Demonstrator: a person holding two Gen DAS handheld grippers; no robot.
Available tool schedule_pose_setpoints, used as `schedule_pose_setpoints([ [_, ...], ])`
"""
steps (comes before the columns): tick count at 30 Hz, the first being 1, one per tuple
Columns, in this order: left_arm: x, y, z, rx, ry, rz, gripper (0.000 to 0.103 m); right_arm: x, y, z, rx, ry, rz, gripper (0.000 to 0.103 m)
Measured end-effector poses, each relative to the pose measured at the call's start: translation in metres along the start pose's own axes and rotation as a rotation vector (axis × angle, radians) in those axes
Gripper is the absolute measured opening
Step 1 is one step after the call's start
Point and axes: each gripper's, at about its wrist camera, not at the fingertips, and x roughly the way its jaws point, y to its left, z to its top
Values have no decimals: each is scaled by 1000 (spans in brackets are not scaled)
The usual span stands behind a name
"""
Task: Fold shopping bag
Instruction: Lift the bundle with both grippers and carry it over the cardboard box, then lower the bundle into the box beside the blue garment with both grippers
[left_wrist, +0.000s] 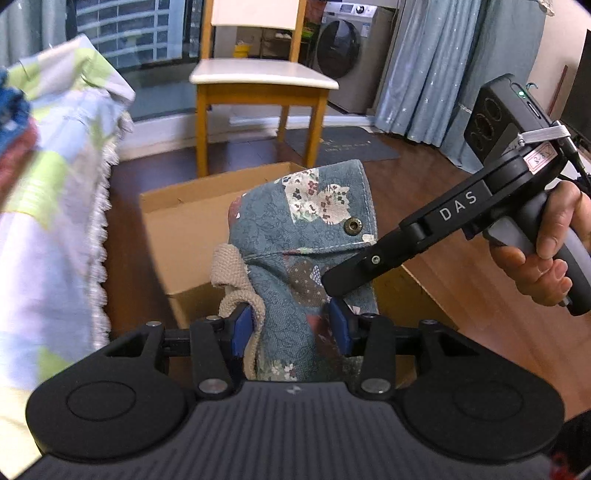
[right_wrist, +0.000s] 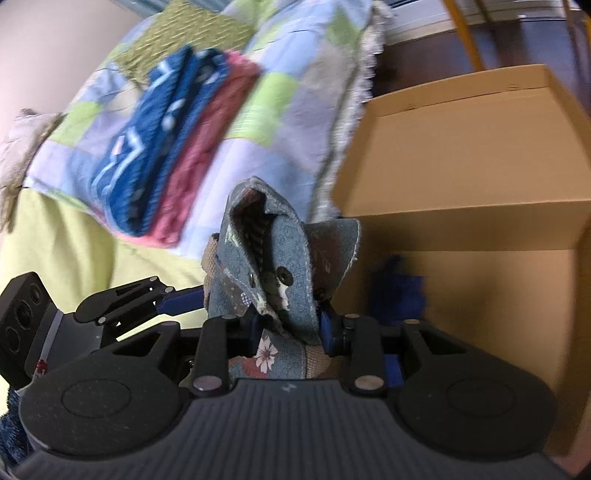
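Observation:
The shopping bag (left_wrist: 306, 229), blue-grey cloth with flowered patches, a brass snap and beige webbing handles, is bundled into a thick upright fold held in the air. In the left wrist view my left gripper (left_wrist: 291, 325) is shut on its lower part, with the blue pads (left_wrist: 243, 328) pressing both sides. My right gripper (left_wrist: 334, 286), held by a hand (left_wrist: 546, 254), reaches in from the right and grips the same bundle. In the right wrist view the right gripper (right_wrist: 291, 326) is shut on the bag (right_wrist: 258, 236), and the left gripper (right_wrist: 173, 301) bites it from the left.
An open cardboard box (left_wrist: 184, 221) stands on the wooden floor just behind and below the bag (right_wrist: 461, 155). A patchwork quilt (right_wrist: 280, 110) with folded blue and red cloths (right_wrist: 173, 147) lies to the left. A wooden chair (left_wrist: 258, 81), a washing machine (left_wrist: 347, 48) and curtains stand further back.

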Motion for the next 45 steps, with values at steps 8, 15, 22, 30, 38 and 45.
schedule_pose_setpoints([
  [8, 66, 5, -17, -110, 68, -43, 48, 18, -61, 13, 37, 94, -81, 28],
  [15, 111, 20, -38, -229, 135, -61, 48, 54, -100, 17, 54, 206, -118, 28],
  [22, 143, 22, -52, -264, 225, -43, 48, 86, -128, 16, 79, 321, -138, 28],
  [30, 176, 20, -60, -302, 358, 32, 48, 125, -148, 6, 90, 428, -212, 29],
  [38, 170, 8, -59, -281, 361, 120, 48, 145, -154, -4, 105, 432, -265, 30],
  [45, 121, -17, -58, -236, 289, 115, 48, 143, -159, -15, 97, 394, -243, 32],
])
